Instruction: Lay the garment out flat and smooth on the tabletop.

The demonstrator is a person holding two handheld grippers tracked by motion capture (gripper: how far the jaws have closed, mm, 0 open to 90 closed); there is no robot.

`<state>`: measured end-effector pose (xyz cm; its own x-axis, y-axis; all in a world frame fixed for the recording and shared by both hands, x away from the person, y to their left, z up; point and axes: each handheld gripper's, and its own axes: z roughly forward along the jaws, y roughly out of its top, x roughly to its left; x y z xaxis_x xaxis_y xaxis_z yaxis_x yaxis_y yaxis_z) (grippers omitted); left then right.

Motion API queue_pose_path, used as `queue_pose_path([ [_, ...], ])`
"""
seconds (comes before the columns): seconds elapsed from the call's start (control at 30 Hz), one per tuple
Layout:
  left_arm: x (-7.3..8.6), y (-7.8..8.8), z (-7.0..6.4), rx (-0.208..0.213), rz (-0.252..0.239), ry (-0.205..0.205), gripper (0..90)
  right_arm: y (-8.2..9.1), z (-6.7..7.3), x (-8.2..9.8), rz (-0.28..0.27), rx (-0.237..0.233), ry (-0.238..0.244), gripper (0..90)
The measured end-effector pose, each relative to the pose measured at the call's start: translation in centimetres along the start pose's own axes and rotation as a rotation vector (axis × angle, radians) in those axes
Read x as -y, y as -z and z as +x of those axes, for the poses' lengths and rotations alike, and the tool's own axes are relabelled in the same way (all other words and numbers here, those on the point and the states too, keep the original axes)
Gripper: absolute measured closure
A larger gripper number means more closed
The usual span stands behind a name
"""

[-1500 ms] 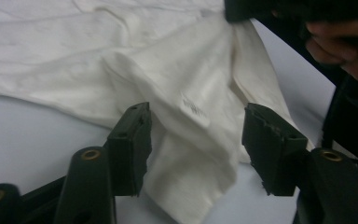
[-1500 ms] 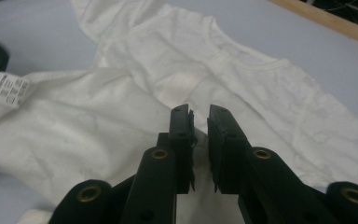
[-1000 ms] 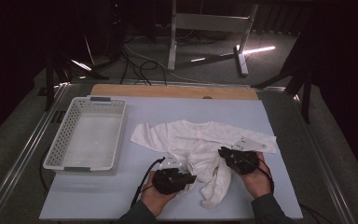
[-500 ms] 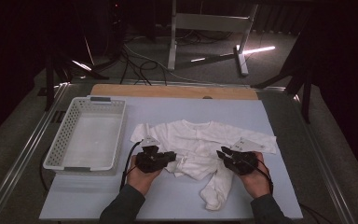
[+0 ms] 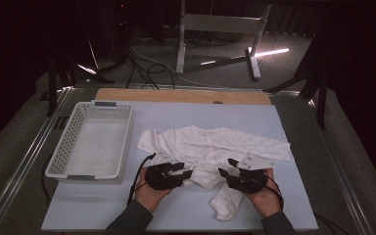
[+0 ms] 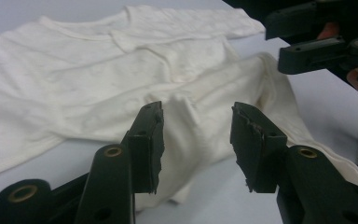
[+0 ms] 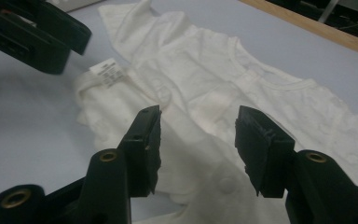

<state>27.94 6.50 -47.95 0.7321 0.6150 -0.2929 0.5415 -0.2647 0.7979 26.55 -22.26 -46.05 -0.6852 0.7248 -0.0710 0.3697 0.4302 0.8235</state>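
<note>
A white baby garment (image 5: 210,147) lies spread on the pale blue mat (image 5: 284,196), with one end bunched toward the front edge (image 5: 225,205). My left gripper (image 5: 188,172) rests at the garment's near left edge. Its jaws (image 6: 196,140) have just been opening and stand apart, with a fold of cloth (image 6: 191,121) lying loose between them. My right gripper (image 5: 226,169) sits at the near right of the garment. It has also just been opening (image 7: 198,144), with the cloth (image 7: 205,116) under the gap and not pinched. A sewn label (image 7: 107,72) shows near the left gripper (image 7: 32,32).
An empty white slotted basket (image 5: 63,152) stands on the mat's left side. A wooden strip (image 5: 181,95) runs along the far edge. Metal rails (image 5: 24,166) frame the table. Beyond it are cables and a stand's legs (image 5: 252,58) on the floor.
My left hand has shifted left and a little away from me, and the garment's lower edge is drawn out leftward. The bunched cloth between the grippers has flattened. My right hand has stayed put.
</note>
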Motion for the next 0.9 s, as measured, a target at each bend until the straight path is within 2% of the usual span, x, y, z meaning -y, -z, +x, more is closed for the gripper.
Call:
queue_pose_path([
  [0.07,0.0,-0.3,-0.2,0.001,0.007,-0.009,53.6,0.0,0.4,0.1,-0.001,-0.005,-0.001,49.7],
  [0.17,0.2,-1.6,-0.8,-0.027,0.053,-0.041,47.5,0.1,0.7,0.2,-0.006,-0.014,0.000,49.8],
  [0.23,0.1,-2.2,-0.9,-0.029,0.068,-0.056,48.1,0.0,0.9,0.3,-0.012,-0.023,-0.001,49.5],
  [0.27,-0.1,-2.3,-0.8,-0.014,0.073,-0.058,54.5,0.0,1.0,0.3,-0.009,-0.027,0.009,49.5],
  [0.3,-0.1,-2.3,-0.8,-0.014,0.073,-0.058,65.3,0.0,1.2,0.3,-0.009,-0.026,0.013,49.5],
  [0.37,-0.5,-2.6,-0.8,0.009,0.085,-0.049,78.8,-0.1,1.4,0.4,-0.006,-0.035,0.014,49.5],
  [0.4,-0.8,-2.7,-0.8,0.026,0.084,-0.040,78.8,-0.1,1.4,0.4,-0.006,-0.035,0.014,49.5],
  [0.43,-1.2,-2.7,-0.8,0.043,0.071,-0.027,85.8,-0.2,1.7,0.4,-0.007,-0.043,0.017,49.7],
  [0.47,-1.4,-2.7,-0.8,0.051,0.066,-0.020,86.6,-0.3,1.8,0.4,-0.006,-0.049,0.022,49.8],
  [0.53,-2.3,-2.5,-0.6,0.076,0.032,0.025,87.1,-0.4,2.0,0.4,-0.005,-0.057,0.028,50.2],
  [0.57,-2.3,-2.5,-0.6,0.076,0.032,0.025,87.1,-0.5,2.1,0.4,0.000,-0.059,0.032,50.3],
  [0.6,-2.8,-2.4,-0.5,0.088,0.016,0.052,87.1,-0.6,2.2,0.4,-0.004,-0.068,0.034,50.4],
  [0.67,-2.8,-2.4,-0.5,0.088,0.016,0.052,87.1,-0.7,2.3,0.4,0.000,-0.075,0.040,50.4],
  [0.7,-3.3,-2.3,-0.4,0.106,-0.002,0.087,87.2,-1.0,2.7,0.5,0.004,-0.081,0.054,50.0],
  [0.9,-3.9,-2.1,-0.6,0.122,-0.028,0.115,87.4,-1.8,3.5,0.4,0.014,-0.103,0.064,47.5],
])
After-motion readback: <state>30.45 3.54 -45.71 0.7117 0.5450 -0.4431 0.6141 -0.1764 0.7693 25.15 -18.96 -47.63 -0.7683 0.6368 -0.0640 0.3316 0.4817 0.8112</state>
